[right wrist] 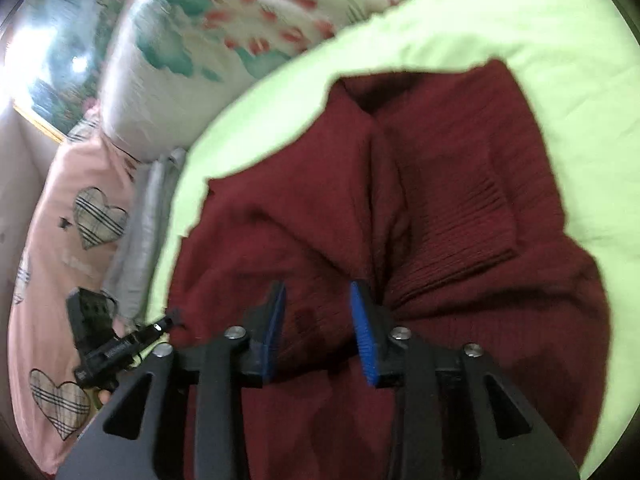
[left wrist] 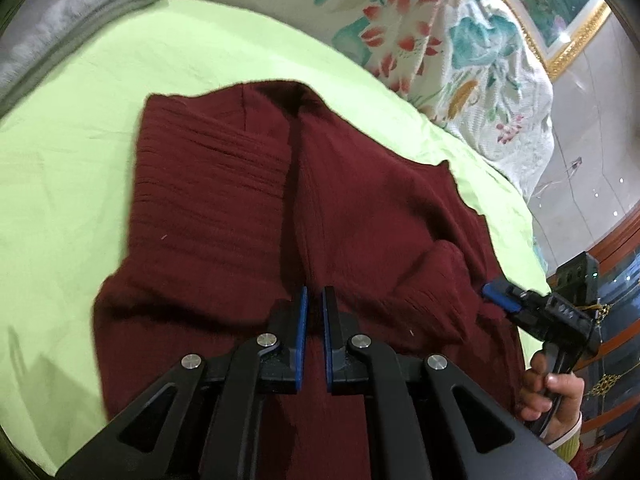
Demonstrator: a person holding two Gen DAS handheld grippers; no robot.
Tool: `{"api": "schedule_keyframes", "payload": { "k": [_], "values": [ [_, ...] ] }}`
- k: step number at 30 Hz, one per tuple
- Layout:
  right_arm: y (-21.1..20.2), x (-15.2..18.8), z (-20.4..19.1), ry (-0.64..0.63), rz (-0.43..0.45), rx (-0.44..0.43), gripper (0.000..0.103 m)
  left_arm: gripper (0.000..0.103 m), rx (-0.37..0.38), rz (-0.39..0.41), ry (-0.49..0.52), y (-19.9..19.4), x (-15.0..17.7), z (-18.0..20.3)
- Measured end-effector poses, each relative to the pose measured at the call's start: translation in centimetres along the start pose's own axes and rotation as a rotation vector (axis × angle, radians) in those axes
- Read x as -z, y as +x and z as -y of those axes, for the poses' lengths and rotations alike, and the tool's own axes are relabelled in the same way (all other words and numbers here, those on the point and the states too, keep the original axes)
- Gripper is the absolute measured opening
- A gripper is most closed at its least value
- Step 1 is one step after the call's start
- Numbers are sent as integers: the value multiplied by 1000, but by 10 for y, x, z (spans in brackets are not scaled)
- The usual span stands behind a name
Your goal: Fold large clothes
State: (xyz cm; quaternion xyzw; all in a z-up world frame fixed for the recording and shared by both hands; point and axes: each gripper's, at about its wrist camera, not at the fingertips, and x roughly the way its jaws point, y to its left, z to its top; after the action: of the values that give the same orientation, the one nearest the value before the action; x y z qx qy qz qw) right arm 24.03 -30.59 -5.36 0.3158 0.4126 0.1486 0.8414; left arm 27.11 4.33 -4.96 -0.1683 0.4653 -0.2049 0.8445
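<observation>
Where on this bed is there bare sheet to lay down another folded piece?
Bare green sheet lies left of the maroon sweater, up to the folded grey blanket. A narrower strip runs between the sweater and the floral quilt. The near side is crowded by both grippers.

A dark maroon ribbed knit garment (left wrist: 320,200) lies partly folded on a lime-green bedsheet (left wrist: 80,168). The left gripper (left wrist: 315,300) hovers over its near part, blue pads nearly together and empty. At right, a hand (left wrist: 554,396) holds the right gripper (left wrist: 496,296) at the garment's edge. A folded grey blanket (left wrist: 80,8) lies far left, a floral quilt (left wrist: 440,40) far right.
</observation>
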Motion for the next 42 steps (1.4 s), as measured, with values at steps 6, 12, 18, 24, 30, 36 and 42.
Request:
{"api": "schedule_keyframes", "payload": {
  "k": [6, 12, 18, 24, 30, 36, 42],
  "values": [
    [-45, 24, 4, -7, 66, 57, 53, 29, -58, 50, 5, -45, 31, -3],
    [-84, 63, 23, 50, 114, 112, 53, 43, -138, 78, -17, -87, 73, -28],
    [-122, 99, 45, 101, 158, 150, 54, 51, -136, 52, -63, -108, 109, -55],
    [-138, 119, 60, 128, 138, 178, 55, 55, -102, -6, -83, -107, 133, -65],
    [-135, 138, 61, 117, 46, 74, 55, 66, -35, -37, -49, -108, 152, -60],
    [-139, 166, 50, 94, -22, -75, 55, 66, 54, -65, -55, -118, 177, -59],
    [-136, 192, 40, 51, -90, -208, 55, 63, 137, -91, -17, -126, 201, -53]
  ]
}}
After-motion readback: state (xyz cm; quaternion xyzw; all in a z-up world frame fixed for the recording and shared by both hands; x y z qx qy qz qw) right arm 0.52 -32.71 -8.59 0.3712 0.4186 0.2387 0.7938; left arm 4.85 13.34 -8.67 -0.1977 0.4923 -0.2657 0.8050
